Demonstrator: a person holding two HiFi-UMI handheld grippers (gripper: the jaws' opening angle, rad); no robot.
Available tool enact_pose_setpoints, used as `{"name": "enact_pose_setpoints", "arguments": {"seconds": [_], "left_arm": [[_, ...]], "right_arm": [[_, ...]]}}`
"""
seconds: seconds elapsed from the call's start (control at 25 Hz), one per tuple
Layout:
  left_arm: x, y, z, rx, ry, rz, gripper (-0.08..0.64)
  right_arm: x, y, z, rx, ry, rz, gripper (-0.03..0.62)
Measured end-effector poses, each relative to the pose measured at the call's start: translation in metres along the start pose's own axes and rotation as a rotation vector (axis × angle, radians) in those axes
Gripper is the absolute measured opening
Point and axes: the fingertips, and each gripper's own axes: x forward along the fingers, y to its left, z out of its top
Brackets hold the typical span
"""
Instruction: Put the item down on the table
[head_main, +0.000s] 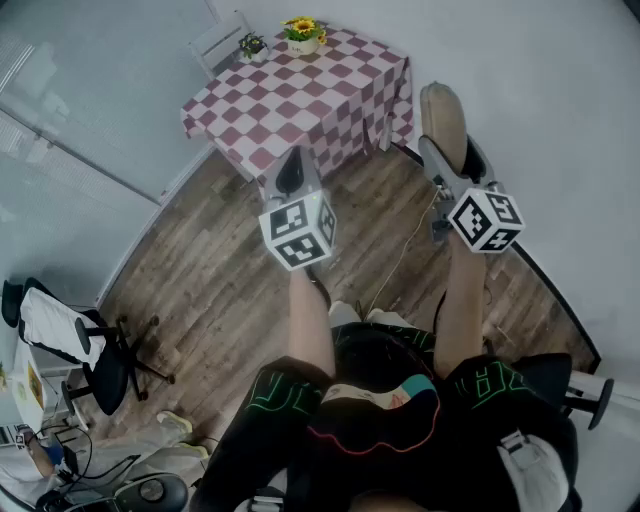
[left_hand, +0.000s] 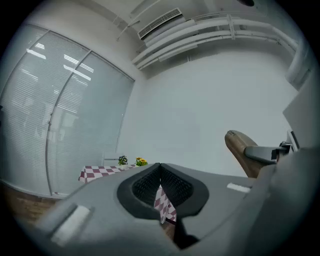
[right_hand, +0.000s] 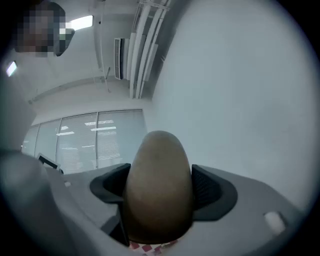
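A brown, smooth, egg-shaped item (head_main: 443, 118) is clamped between the pads of my right gripper (head_main: 448, 158), held in the air over the wood floor, to the right of the table. In the right gripper view the brown item (right_hand: 159, 185) fills the gap, with a black pad (right_hand: 206, 187) against each side. My left gripper (head_main: 290, 176) is shut with nothing in it, its tips near the table's front edge. In the left gripper view its pads (left_hand: 172, 186) meet at the top. The table (head_main: 290, 100) has a red-and-white checked cloth.
A yellow flower pot (head_main: 303, 34) and a small green plant (head_main: 251, 44) stand at the table's far edge, with a white chair (head_main: 222, 40) behind. A black office chair (head_main: 100, 355) stands at lower left. A yellow cable (head_main: 405, 250) lies on the floor.
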Motion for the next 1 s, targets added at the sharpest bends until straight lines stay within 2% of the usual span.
{"name": "enact_pose_setpoints", "arguments": {"seconds": [0.44,0.68,1.0], "left_arm": [[0.017,0.000,0.011,0.020,-0.025,-0.003,0.009],[0.032,-0.010,0.017,0.029,-0.029,-0.027,0.009],[0.038,-0.018,0.032,0.047,-0.078,-0.012,0.009]], "right_arm": [[0.017,-0.010,0.013,-0.032,-0.014,-0.012,0.383],[0.022,-0.024,0.025,-0.012,-0.028,-0.010,0.383],[0.023,-0.040,0.034,0.007,-0.054,0.016,0.383]]}}
